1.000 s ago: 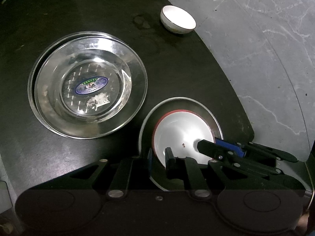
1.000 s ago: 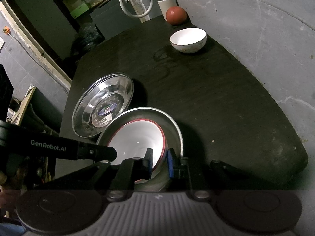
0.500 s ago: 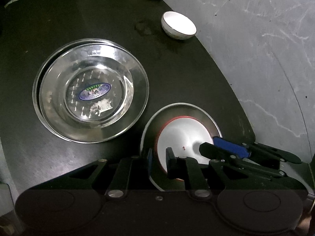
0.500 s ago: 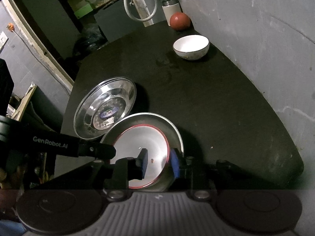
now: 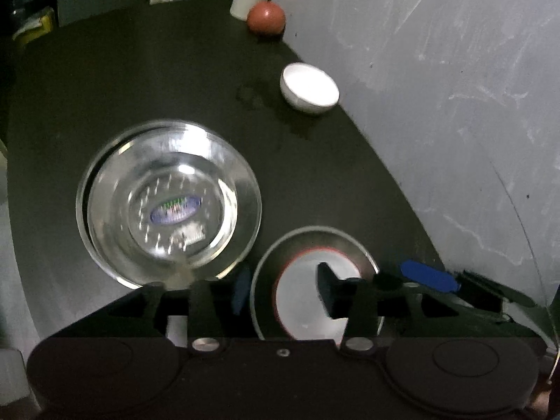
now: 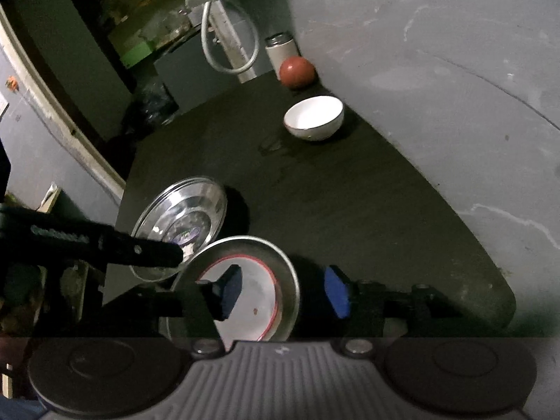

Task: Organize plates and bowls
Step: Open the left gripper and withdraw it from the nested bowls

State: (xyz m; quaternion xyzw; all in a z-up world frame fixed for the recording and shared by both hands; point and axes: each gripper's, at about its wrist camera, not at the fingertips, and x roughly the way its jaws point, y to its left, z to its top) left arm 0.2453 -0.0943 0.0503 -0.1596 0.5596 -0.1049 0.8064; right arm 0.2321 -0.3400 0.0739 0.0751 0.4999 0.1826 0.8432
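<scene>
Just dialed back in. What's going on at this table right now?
A person is sorting dishes with two handheld claws. Both the left claw and the right claw are open, straddling the rim of a steel plate with a red-rimmed white bowl sitting in it; neither grips anything. A stack of larger steel plates sits beside it. Farther back on the dark table, a small white bowl stands alone near the edge.
</scene>
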